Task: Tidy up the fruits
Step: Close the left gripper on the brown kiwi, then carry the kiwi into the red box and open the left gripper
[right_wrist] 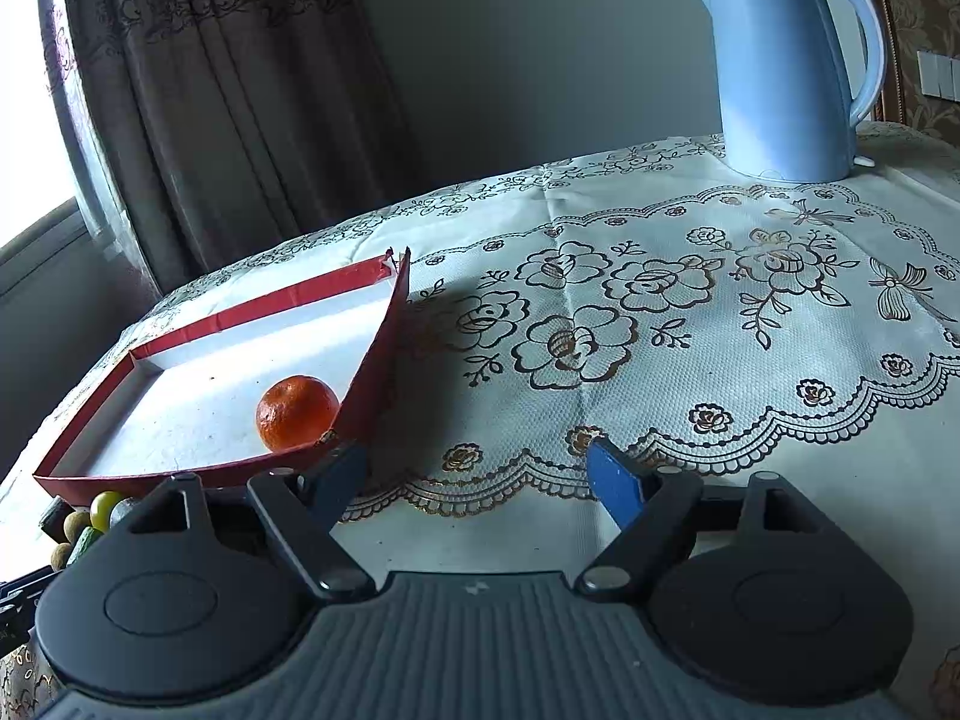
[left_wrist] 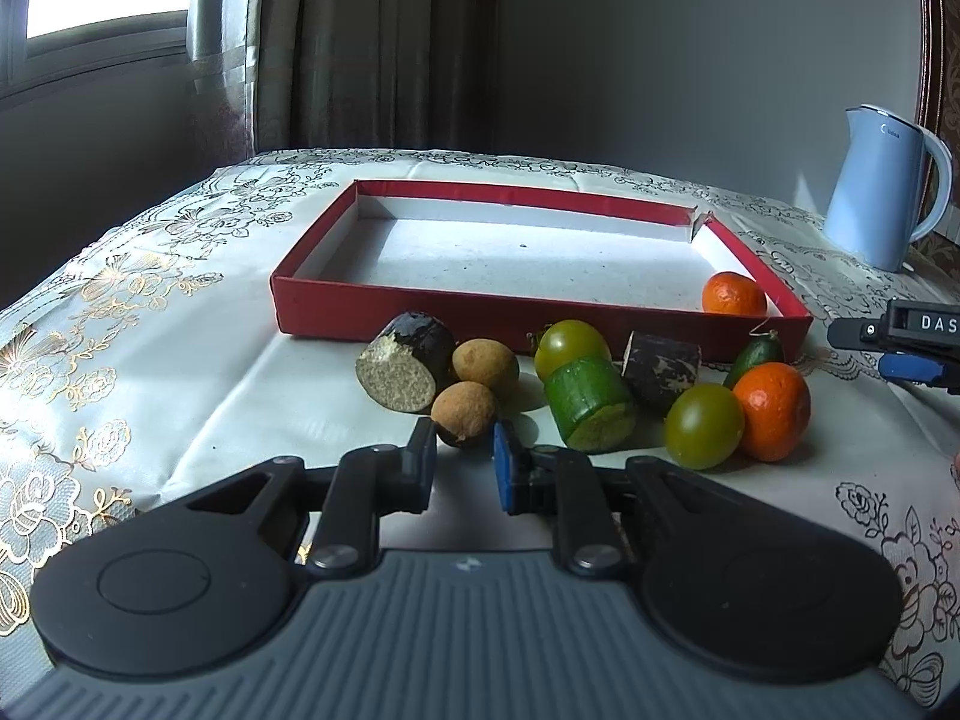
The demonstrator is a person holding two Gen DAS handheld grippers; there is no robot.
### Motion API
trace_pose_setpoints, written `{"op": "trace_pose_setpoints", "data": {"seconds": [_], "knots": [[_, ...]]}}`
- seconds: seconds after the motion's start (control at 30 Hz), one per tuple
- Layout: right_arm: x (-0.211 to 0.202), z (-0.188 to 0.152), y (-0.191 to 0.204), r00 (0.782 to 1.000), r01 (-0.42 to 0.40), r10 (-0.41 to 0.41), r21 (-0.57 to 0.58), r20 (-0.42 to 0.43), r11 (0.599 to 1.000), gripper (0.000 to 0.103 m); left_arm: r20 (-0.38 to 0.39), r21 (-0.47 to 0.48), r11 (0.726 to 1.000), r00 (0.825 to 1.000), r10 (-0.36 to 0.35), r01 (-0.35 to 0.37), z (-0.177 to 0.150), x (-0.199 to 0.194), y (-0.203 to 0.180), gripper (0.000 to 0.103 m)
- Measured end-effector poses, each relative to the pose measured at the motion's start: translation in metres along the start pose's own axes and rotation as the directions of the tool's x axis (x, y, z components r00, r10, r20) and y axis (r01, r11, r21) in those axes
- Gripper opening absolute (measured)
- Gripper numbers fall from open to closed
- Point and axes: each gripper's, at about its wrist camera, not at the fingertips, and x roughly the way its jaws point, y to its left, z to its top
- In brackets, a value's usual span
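- Left gripper: jaws parted a little, nothing between them, low over the tablecloth and aimed at the fruit pile.
- Key relation: near longan lies dead ahead, just beyond the fingertips and roughly in line with the gap; contact cannot be told. Round, so no long axis to align with. Judgement: a short forward reach would straddle it.
- Left gripper is much the nearer; right gripper sits off to the pile's right, jaws spread wide and empty, beside the near right corner of the red tray.
- Count, loose in front of tray: two longans (second one just behind), two green tomatoes, one mandarin, one cut cucumber piece lying with cut face toward camera, one small whole cucumber, two dark-skinned cut chunks, kind unclear.
- In tray: one mandarin, near right corner.
- Blue kettle stands well apart, far right.
- Judgement: task barely begun; one piece placed.
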Motion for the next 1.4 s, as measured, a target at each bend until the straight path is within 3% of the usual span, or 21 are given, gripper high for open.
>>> {"op": "trace_pose_setpoints", "data": {"seconds": [0.23,0.3,1.03,1.2,1.3,1.4], "knots": [[0.000,0.000,0.000,1.000,-0.001,0.001,0.002,0.001,1.000,0.081,-0.002,0.016,1.000,1.000,0.003,-0.003,0.000,0.000,-0.001,0.019],[0.000,0.000,0.000,1.000,-0.002,0.002,0.002,0.001,1.000,0.081,0.006,0.026,1.000,1.000,0.014,-0.014,0.000,-0.001,-0.003,0.023],[0.001,0.000,0.001,1.000,-0.006,0.006,0.002,0.000,1.000,0.081,0.013,0.017,1.000,1.000,-0.006,0.006,0.007,-0.004,-0.001,0.022],[0.001,0.000,0.001,1.000,-0.006,0.006,0.002,-0.001,1.000,0.081,0.097,0.036,0.999,0.995,-0.030,0.026,0.028,-0.026,-0.002,0.022],[0.001,0.000,0.001,1.000,-0.006,0.006,0.002,-0.001,1.000,0.081,0.142,0.051,0.999,0.990,-0.001,-0.006,0.048,-0.025,0.003,0.022],[0.000,0.000,0.000,1.000,-0.008,0.008,0.004,0.000,1.000,0.081,0.133,0.025,0.999,0.991,0.018,-0.022,0.067,-0.007,0.015,0.022]]}}
